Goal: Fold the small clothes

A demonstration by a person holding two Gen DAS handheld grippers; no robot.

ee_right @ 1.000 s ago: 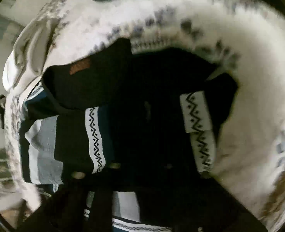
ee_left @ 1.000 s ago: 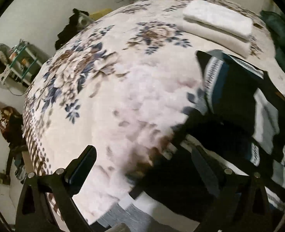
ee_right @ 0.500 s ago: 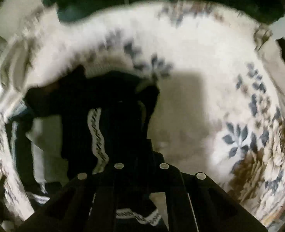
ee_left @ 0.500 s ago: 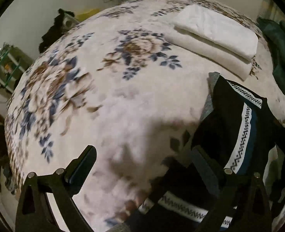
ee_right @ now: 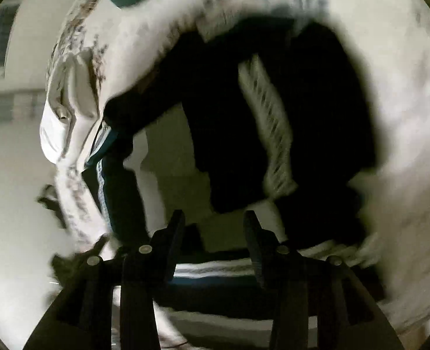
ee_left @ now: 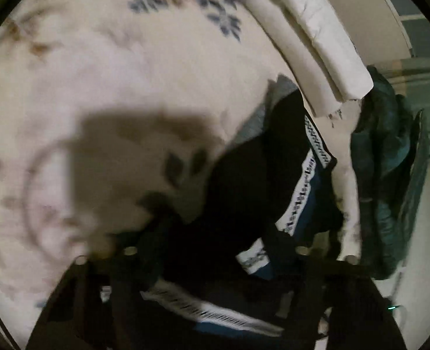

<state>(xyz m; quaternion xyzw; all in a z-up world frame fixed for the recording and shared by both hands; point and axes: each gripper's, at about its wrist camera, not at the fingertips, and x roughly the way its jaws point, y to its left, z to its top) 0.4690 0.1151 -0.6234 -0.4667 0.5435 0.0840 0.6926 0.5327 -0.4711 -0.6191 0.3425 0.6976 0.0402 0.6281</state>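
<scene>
Dark patterned sweater (ee_left: 244, 192) bunched on the floral bed (ee_left: 104, 67). Left gripper (ee_left: 215, 239) just narrowing, seemingly around a fold, blurred. Right gripper (ee_right: 215, 221) just parting, pinching nothing, over the sweater.

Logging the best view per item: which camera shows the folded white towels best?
The left wrist view. The towels lie stacked at its upper right, sharp enough to show both layers and their folded edges on the floral blanket. The right wrist view shows them only small, at the left edge, distorted and blurred.
</scene>
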